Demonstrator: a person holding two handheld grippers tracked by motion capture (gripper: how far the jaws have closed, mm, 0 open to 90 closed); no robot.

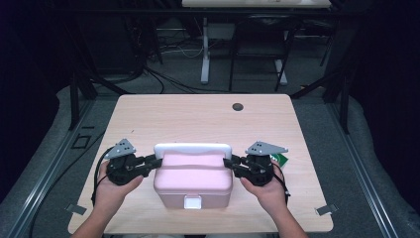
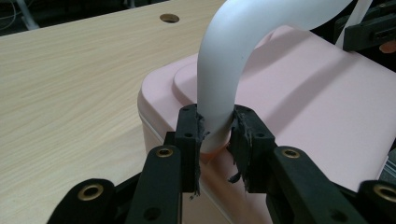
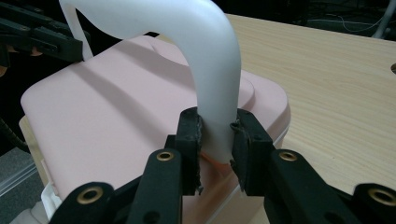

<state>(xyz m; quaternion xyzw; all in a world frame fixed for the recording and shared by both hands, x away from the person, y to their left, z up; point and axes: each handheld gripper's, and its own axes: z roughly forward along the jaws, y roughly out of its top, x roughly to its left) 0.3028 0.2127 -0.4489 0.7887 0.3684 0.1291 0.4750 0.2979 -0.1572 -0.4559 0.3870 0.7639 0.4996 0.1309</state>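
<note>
- High view: the pink box (image 1: pixel 193 181) sat near the worktop's (image 1: pixel 198 116) front edge, about midway between its left and right edges, with its white handle (image 1: pixel 193 149) raised along the far side of the lid. Your left tool (image 1: pixel 154 163) met the handle's left end and your right tool (image 1: pixel 229 162) its right end, one hand on either side of the box. A white latch (image 1: pixel 192 202) showed on the front wall, and a small green thing (image 1: pixel 282 158) lay just behind your right hand.
- Left gripper view: your left tool (image 2: pixel 215 133) was narrowed onto the handle (image 2: pixel 224 70), both pads pressing the upright leg just above where it joined the pink box (image 2: pixel 303 98). The worn pad (image 2: pixel 201 130) edges looked frayed.
- Right gripper view: your right tool (image 3: pixel 215 135) was likewise clamped on the other leg of the handle (image 3: pixel 210 60), low down near the lid of the pink box (image 3: pixel 107 107).
- Handling, as a judgement: the box looked like hard, smooth plastic, stiff and probably light unless filled. The glossy handle could slip or swing on its pivots, so those low holds on both legs were the sound places to grip. An even lift from both hands would keep the box level.
</note>
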